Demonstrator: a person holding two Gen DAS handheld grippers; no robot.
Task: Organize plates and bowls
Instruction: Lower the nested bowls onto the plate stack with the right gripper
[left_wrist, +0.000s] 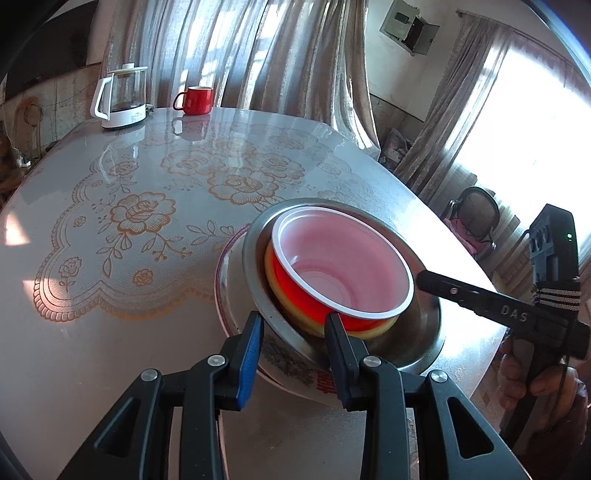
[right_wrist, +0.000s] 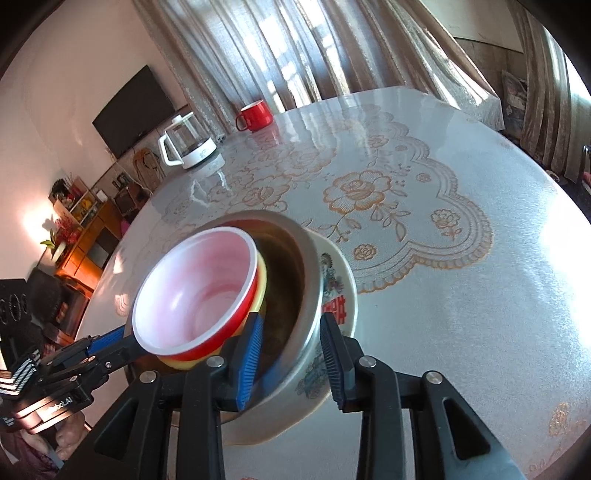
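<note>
A nested stack stands on the table: a red bowl (left_wrist: 343, 273) with a white inside sits in a yellow bowl (left_wrist: 291, 306), inside a steel bowl (left_wrist: 417, 332), on a white flowered plate (left_wrist: 291, 363). My left gripper (left_wrist: 295, 332) is open, its jaws either side of the steel bowl's near rim. My right gripper (right_wrist: 291, 332) is open too, its jaws either side of the steel bowl (right_wrist: 306, 280) rim and plate (right_wrist: 343, 280). The red bowl (right_wrist: 195, 291) and yellow bowl (right_wrist: 261, 284) show there. The left gripper (right_wrist: 110, 343) reaches in from the left.
A glass kettle on a white base (left_wrist: 120, 98) and a red mug (left_wrist: 195, 99) stand at the far side of the table. The lace-patterned tablecloth (left_wrist: 129, 221) covers the round table. A chair (left_wrist: 476, 218) stands beyond the right edge.
</note>
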